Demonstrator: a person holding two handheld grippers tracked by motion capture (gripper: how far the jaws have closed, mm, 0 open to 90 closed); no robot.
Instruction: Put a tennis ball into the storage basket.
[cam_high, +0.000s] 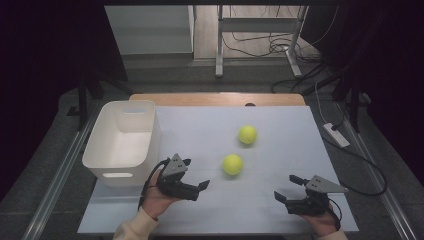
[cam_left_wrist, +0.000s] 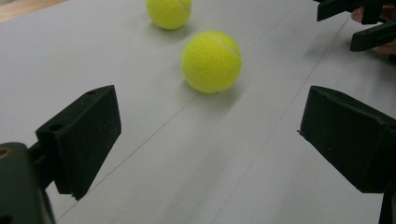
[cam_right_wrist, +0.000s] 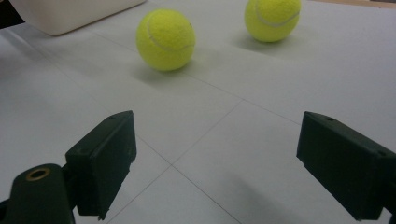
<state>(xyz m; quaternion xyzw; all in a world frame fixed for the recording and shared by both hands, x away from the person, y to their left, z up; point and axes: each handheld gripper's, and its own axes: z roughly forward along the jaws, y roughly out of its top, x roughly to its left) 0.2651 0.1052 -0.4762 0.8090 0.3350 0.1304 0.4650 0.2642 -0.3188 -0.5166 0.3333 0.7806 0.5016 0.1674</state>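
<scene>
**Left jaws lined up on the nearer tennis ball**

We hold our left gripper (cam_high: 192, 174) with its jaws spread wide and empty, facing the nearer tennis ball (cam_high: 232, 164), which rests on the white table mat (cam_high: 280, 150) just ahead and slightly to the right of the jaw line. Our right gripper (cam_high: 287, 188) also stands wide open with nothing between its pads, farther from that ball. The second tennis ball (cam_high: 247, 134) lies beyond the first. The white bin (cam_high: 106, 150) sits beside our left hand (cam_high: 156, 200), so we judge the left side better placed for the pick.
</scene>
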